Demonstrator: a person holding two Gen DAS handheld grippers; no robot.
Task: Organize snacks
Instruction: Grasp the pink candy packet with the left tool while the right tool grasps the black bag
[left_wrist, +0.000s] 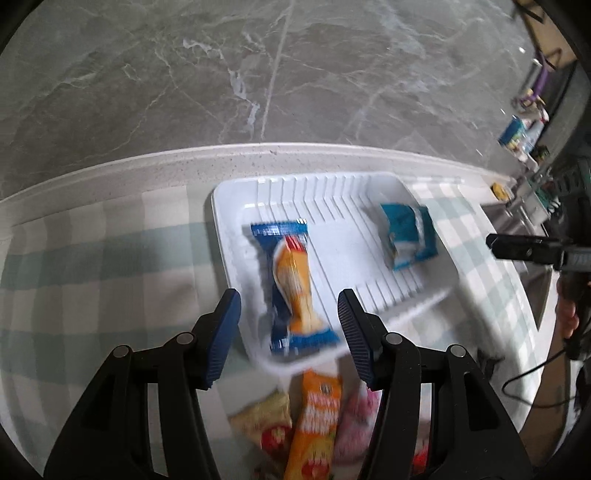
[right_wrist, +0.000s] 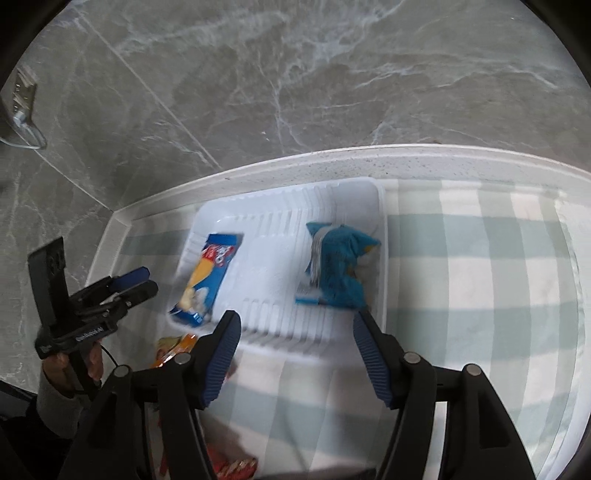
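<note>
Snacks lie partly sorted in and around the white tray (left_wrist: 236, 206), which sits on a green-and-white checked cloth (left_wrist: 92, 266). Nearest the cameras, just outside the tray's near rim, loose packets (left_wrist: 317, 413) in orange, yellow and pink lie in a heap on the cloth. Left gripper (left_wrist: 288, 332) hangs over the tray's near left part, jaws released, nothing clamped. Right gripper (right_wrist: 295, 350) hangs over the near right rim, jaws likewise parted and empty. Inside the tray, a blue-and-orange packet (left_wrist: 295, 291) lies at the left and a teal packet (right_wrist: 338, 269) at the right, well apart. Beyond the tray's far rim runs a pale speckled ledge (left_wrist: 221, 162), then grey marbled wall (left_wrist: 258, 66).
</note>
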